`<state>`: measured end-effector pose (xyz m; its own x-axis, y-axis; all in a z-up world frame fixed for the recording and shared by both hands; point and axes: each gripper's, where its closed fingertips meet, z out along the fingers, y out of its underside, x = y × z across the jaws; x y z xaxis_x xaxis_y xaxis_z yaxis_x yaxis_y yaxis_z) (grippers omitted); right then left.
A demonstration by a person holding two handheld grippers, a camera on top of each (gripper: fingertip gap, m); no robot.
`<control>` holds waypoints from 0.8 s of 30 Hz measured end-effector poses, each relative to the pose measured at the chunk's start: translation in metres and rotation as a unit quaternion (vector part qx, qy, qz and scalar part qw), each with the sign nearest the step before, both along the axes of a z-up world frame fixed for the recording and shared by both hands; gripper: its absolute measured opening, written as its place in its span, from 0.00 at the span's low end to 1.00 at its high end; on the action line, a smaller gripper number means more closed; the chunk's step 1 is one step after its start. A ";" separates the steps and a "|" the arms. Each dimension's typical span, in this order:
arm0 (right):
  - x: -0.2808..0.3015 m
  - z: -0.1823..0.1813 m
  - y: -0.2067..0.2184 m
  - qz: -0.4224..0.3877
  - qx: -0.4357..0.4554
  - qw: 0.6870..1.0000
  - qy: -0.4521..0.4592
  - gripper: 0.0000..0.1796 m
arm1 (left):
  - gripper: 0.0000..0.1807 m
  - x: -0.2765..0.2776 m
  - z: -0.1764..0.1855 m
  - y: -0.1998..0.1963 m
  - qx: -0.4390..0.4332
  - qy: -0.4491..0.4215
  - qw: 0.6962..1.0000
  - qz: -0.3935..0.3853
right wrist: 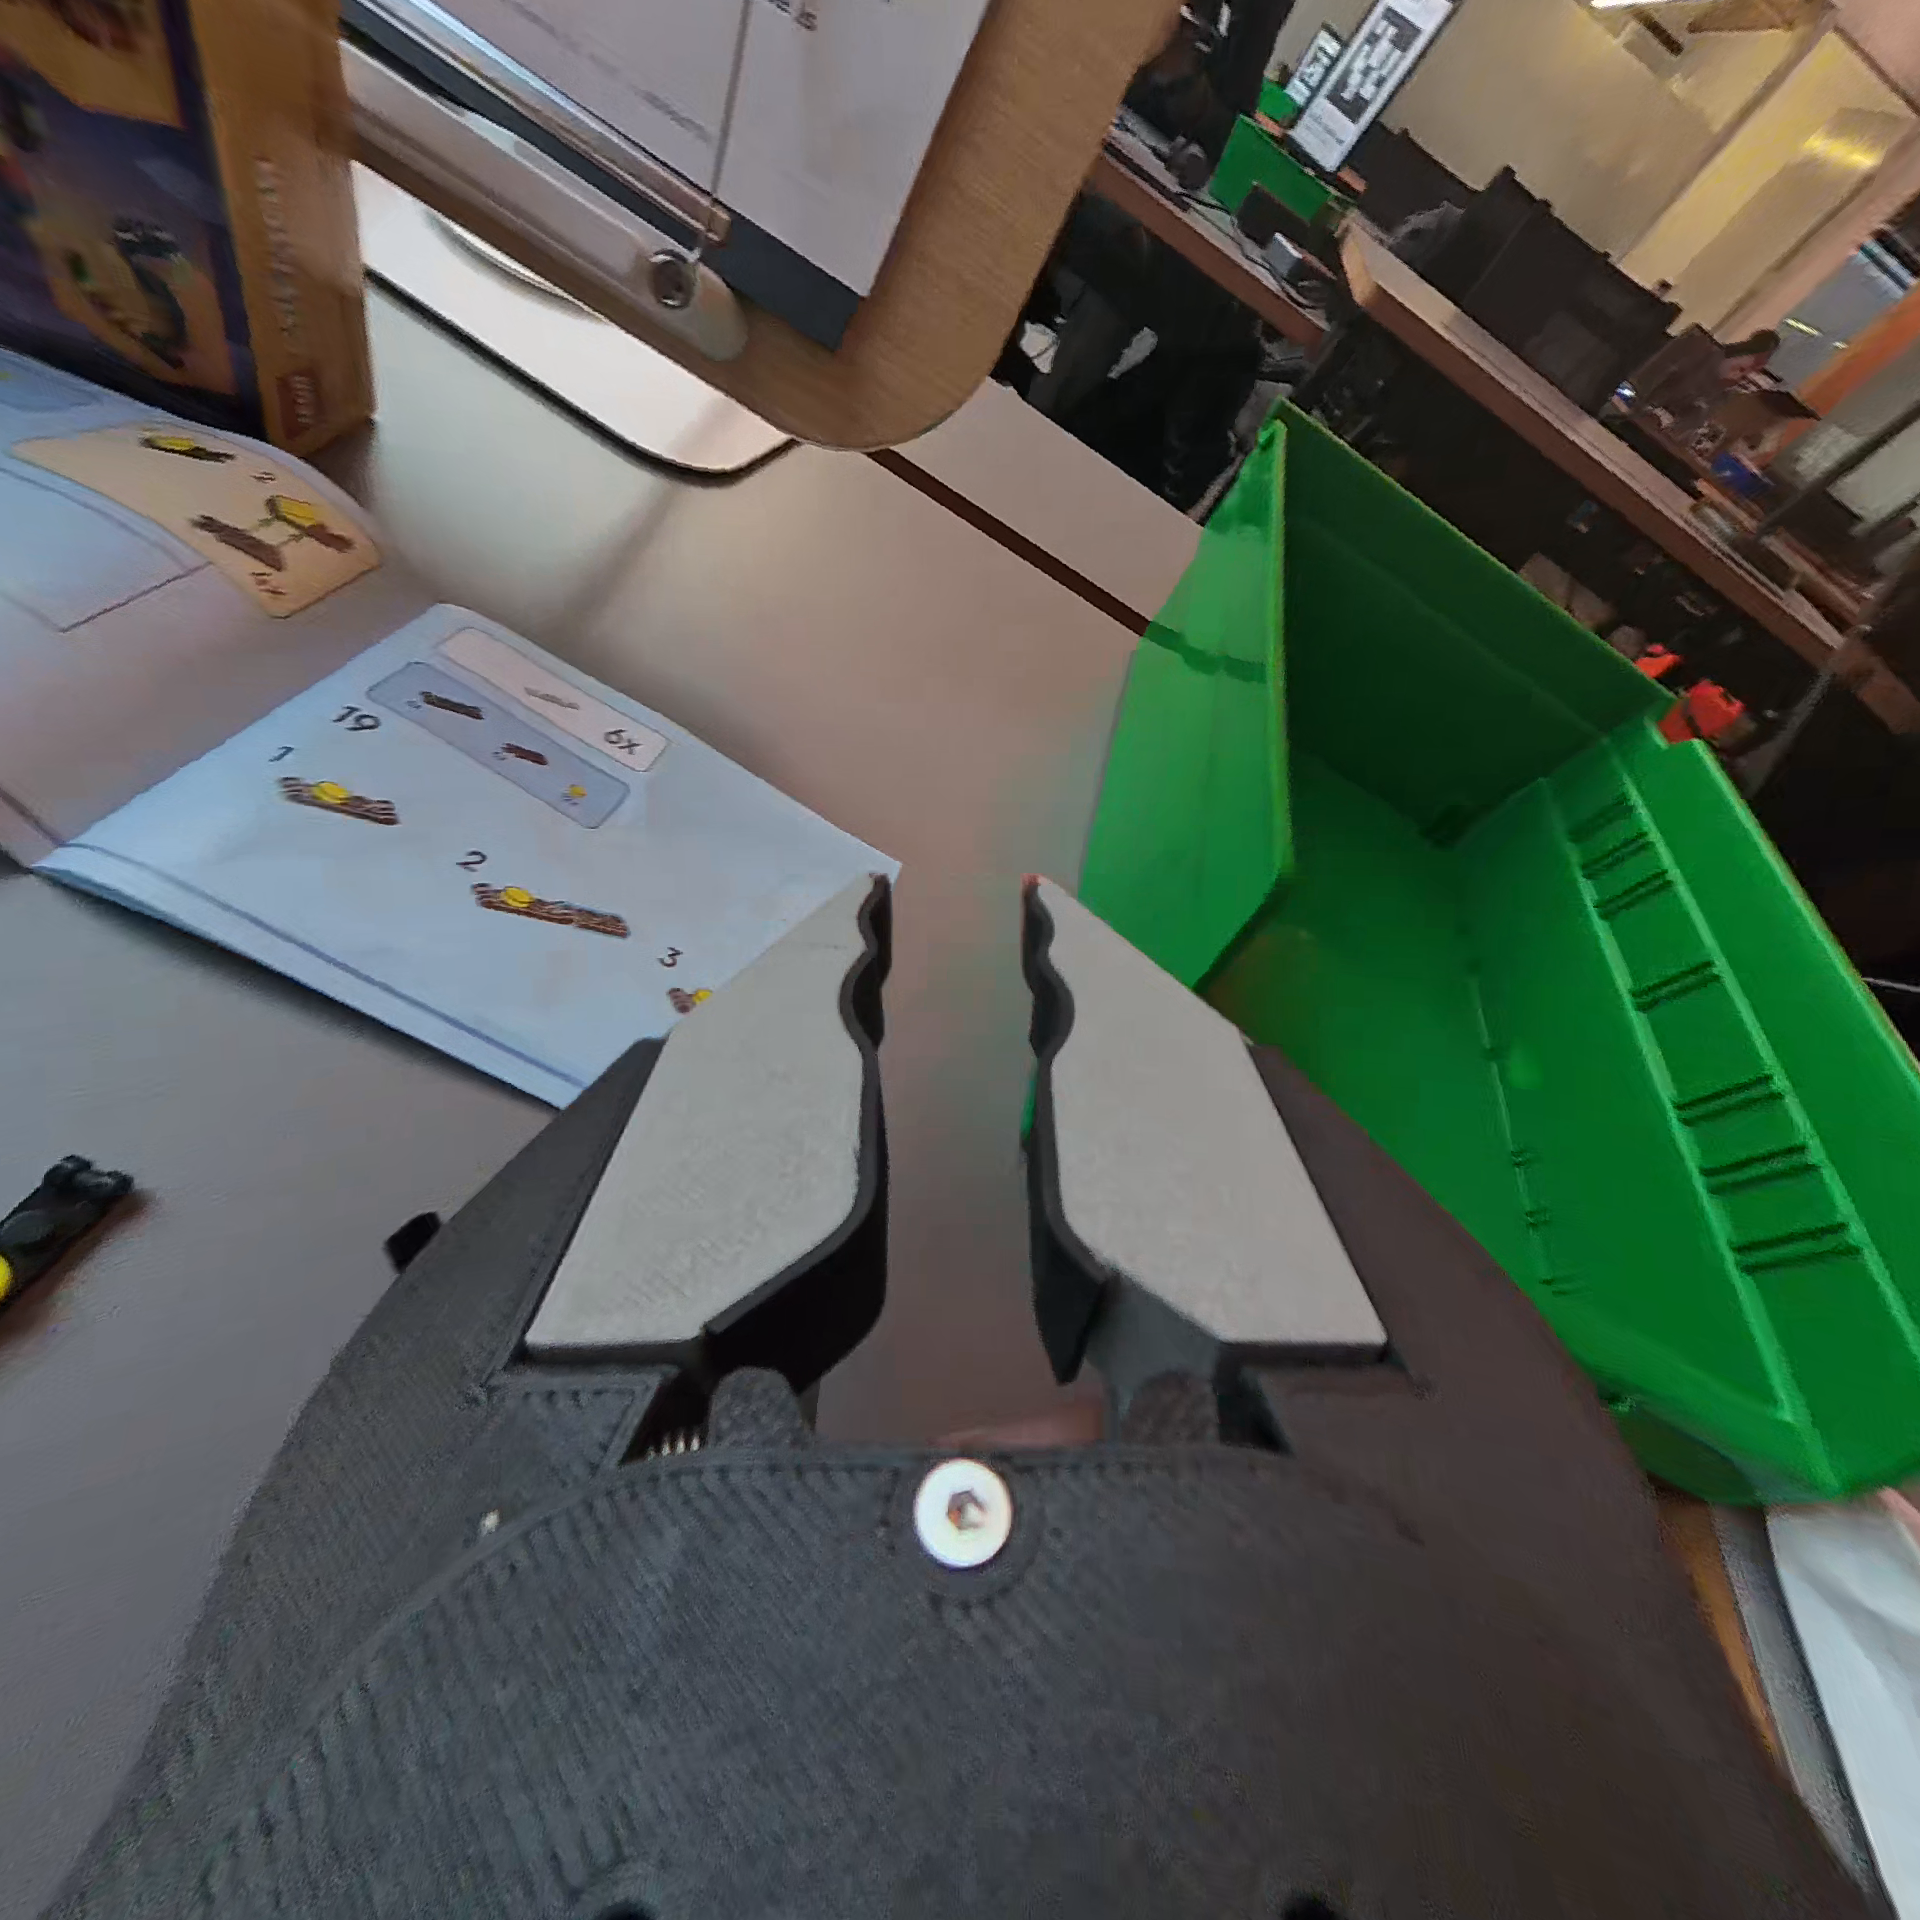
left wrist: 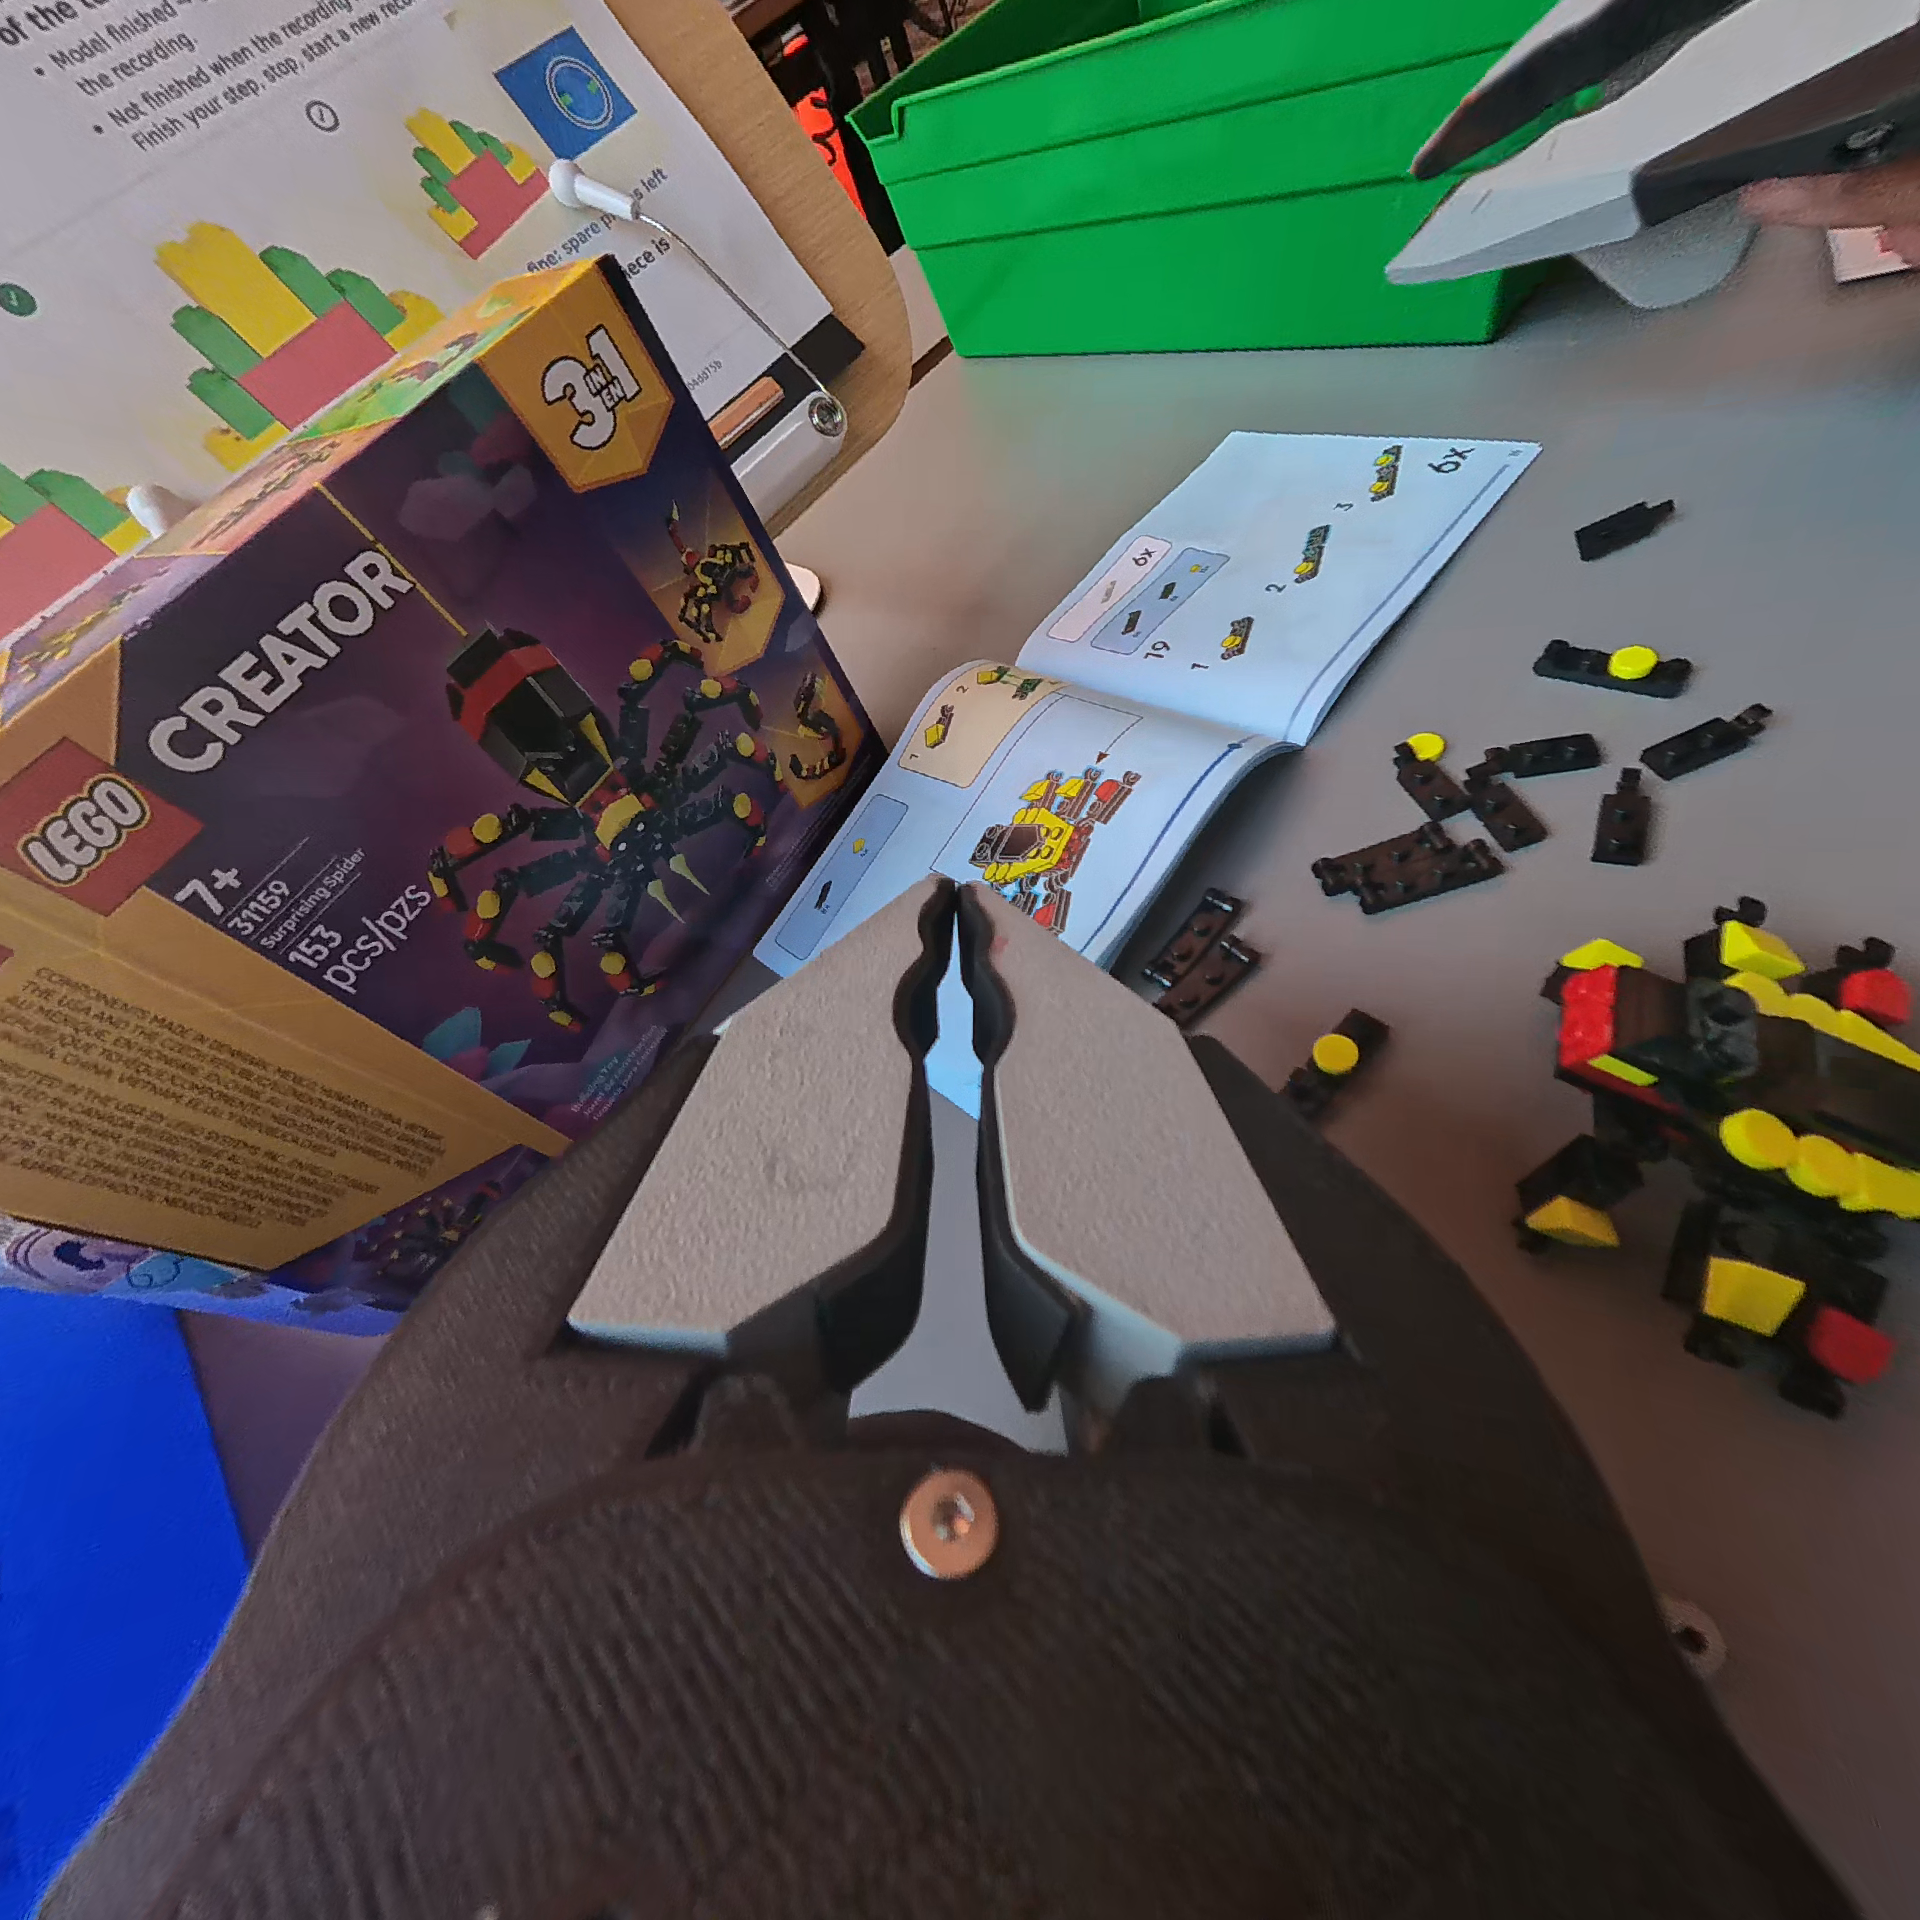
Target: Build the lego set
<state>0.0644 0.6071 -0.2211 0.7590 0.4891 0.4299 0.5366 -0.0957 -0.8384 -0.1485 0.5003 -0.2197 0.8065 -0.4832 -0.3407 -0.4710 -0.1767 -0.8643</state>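
Observation:
A part-built black, yellow and red lego model (left wrist: 1745, 1132) stands on the grey table at the right of the left wrist view. Several loose black plates (left wrist: 1455, 821), some with yellow round studs, lie beside it. The open instruction booklet (left wrist: 1195, 665) lies flat; it also shows in the right wrist view (right wrist: 436, 831). My left gripper (left wrist: 956, 899) is shut and empty, held over the booklet's near edge. My right gripper (right wrist: 954, 888) is open and empty above bare table, between the booklet and the green bin (right wrist: 1455, 935). It also shows in the left wrist view (left wrist: 1662, 156).
The lego box (left wrist: 395, 790) stands at the left in front of a wooden stand (left wrist: 862, 208) holding an instruction sheet. The green bin (left wrist: 1195, 208) sits at the back right. A black piece (right wrist: 62, 1205) lies at the left edge. White paper (right wrist: 1860, 1683) lies at the right. About 25 cm separates my left fingertips from my right.

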 end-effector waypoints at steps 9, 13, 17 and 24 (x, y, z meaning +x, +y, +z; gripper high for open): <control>-0.025 0.036 0.018 0.013 -0.085 0.986 0.140 0.17 | 0.00 -0.001 0.002 0.000 -0.001 -0.016 1.000 -0.005; -0.031 0.067 0.036 -0.026 -0.183 0.976 0.118 0.22 | 0.00 0.005 0.006 -0.004 0.004 -0.026 0.999 -0.022; -0.078 0.145 0.047 0.039 -0.252 0.937 0.240 0.20 | 0.00 0.006 0.009 -0.004 0.012 -0.032 0.999 -0.025; -0.085 0.254 0.011 0.249 -0.181 0.845 0.437 0.15 | 0.00 0.000 0.019 -0.005 0.024 -0.055 0.998 -0.022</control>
<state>-0.0210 0.6176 0.0329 0.3706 0.8208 -0.4347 -0.2224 -0.3760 -0.8995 -0.1480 0.4956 -0.2003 0.8192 -0.5034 -0.2749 -0.3790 -0.1153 -0.9182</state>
